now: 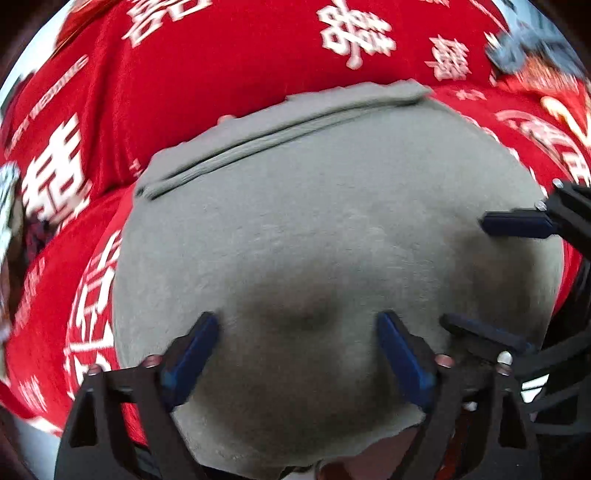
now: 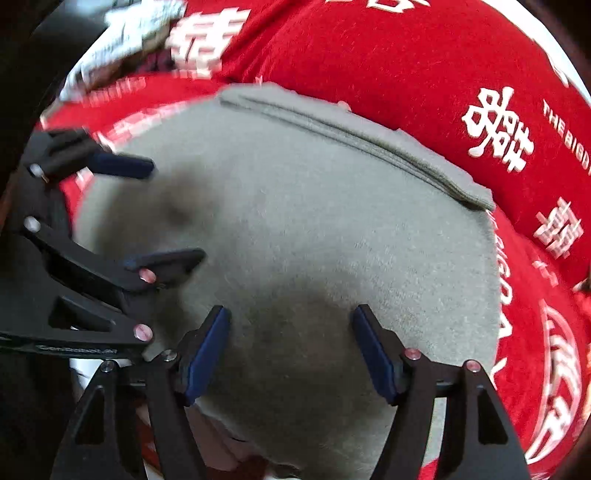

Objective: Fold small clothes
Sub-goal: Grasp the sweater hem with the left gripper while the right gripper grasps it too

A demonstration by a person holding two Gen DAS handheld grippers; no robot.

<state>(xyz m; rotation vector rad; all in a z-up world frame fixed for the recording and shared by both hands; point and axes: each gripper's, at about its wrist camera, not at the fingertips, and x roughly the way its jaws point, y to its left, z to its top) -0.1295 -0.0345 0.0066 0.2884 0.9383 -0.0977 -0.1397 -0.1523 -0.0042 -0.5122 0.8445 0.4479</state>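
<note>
A grey folded garment [image 1: 332, 229] lies flat on a red cloth, with a folded band along its far edge [image 1: 280, 129]. It also fills the right wrist view [image 2: 303, 221]. My left gripper [image 1: 297, 325] is open, its blue-padded fingers spread just above the garment's near part. My right gripper [image 2: 291, 321] is open in the same way, close over the garment. Each gripper shows in the other's view: the right gripper [image 1: 476, 273] at the right side, the left gripper [image 2: 166, 210] at the left side, both open. Nothing is held.
The red cloth [image 1: 207, 66] with white characters covers the surface all round the garment. A white patterned item [image 2: 125, 33] lies at the far left, and a dark blurred object [image 1: 532, 40] at the far right corner.
</note>
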